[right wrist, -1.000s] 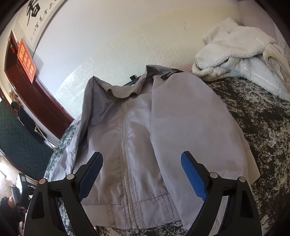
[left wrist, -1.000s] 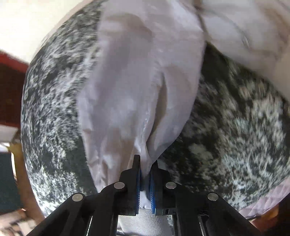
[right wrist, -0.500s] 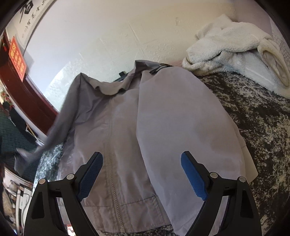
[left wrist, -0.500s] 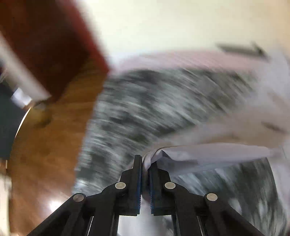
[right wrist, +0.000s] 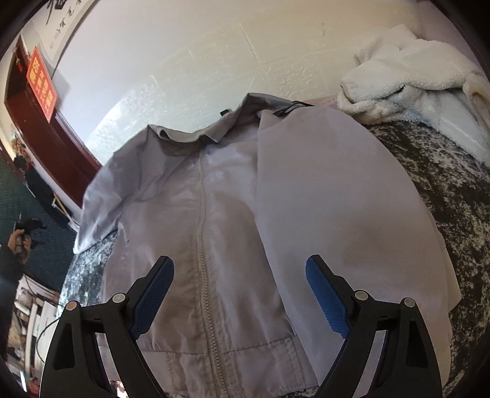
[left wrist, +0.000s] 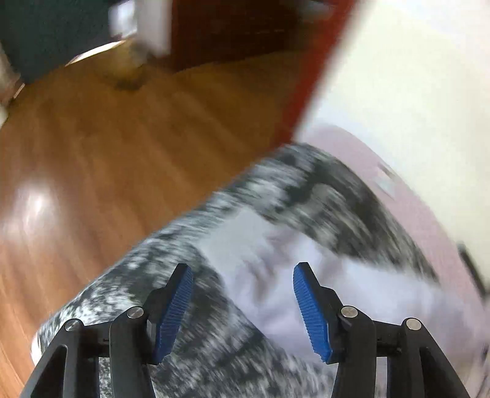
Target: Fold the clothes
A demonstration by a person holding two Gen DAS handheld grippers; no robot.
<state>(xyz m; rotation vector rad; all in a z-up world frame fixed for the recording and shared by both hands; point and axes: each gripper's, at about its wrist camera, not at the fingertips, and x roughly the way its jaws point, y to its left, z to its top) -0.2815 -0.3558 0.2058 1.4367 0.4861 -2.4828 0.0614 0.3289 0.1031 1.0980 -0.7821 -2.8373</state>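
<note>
Right wrist view shows my right gripper (right wrist: 239,295) hanging with its blue pads spread wide and nothing between them, above the lower front of the grey jacket (right wrist: 232,214). The jacket lies face up on the black-and-white speckled bed cover (right wrist: 453,196), zip closed, collar toward the wall, and its sleeve on the right side of the picture is folded in over the front. The other sleeve (right wrist: 101,202) sticks out toward the bed's left edge. A white fluffy towel (right wrist: 407,73) is heaped at the far right corner of the bed. On the dark red door frame hangs a red sign (right wrist: 41,82) with yellow characters, and black brush writing (right wrist: 61,18) sits high on the wall; I cannot read either.

Through the left wrist camera, badly blurred, my left gripper (left wrist: 243,301) has its jaws opening, with no cloth pinched; pale grey jacket fabric lies on the bed cover beyond them. Wooden floor (left wrist: 107,153) shows past the bed's edge.
</note>
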